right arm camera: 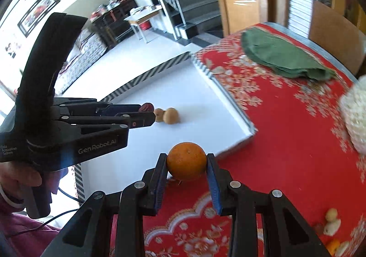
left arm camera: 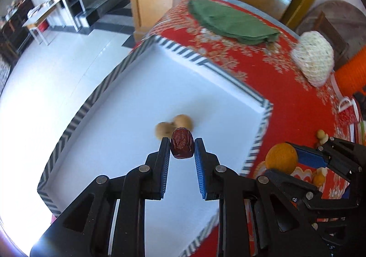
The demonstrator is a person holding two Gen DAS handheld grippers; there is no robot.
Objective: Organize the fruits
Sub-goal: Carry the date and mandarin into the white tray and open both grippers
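Red, flower-patterned cloth covers the tabletop [right arm camera: 286,142], and on it sits the shallow white tray [left arm camera: 205,67] with its striped rim, where we are gathering the fruit. We judge this to be the carrying step: both hands are loaded and heading for the tray. Our left gripper [left arm camera: 182,142] pinches a wrinkled dark red date [left arm camera: 181,146] between its blue pads, held above the white floor of the tray, close to two small tan round fruits [left arm camera: 175,125] that already lie there touching one another. Our right gripper [right arm camera: 187,161] pinches an orange [right arm camera: 186,161] by its sides, poised over the near edge of the tray where it meets the cloth. Further off on the cloth lie a folded green cloth [right arm camera: 281,58] and a pale woven thing [right arm camera: 354,117], and a few small pale and orange pieces [right arm camera: 331,222] remain near the right edge, so the sorting looks unfinished. Next, we think, each gripper must come down low over a bare patch of the tray before letting go; the orange will likely roll, so it wants setting down gently and clear of the tan pair, and the date beside them without knocking them.
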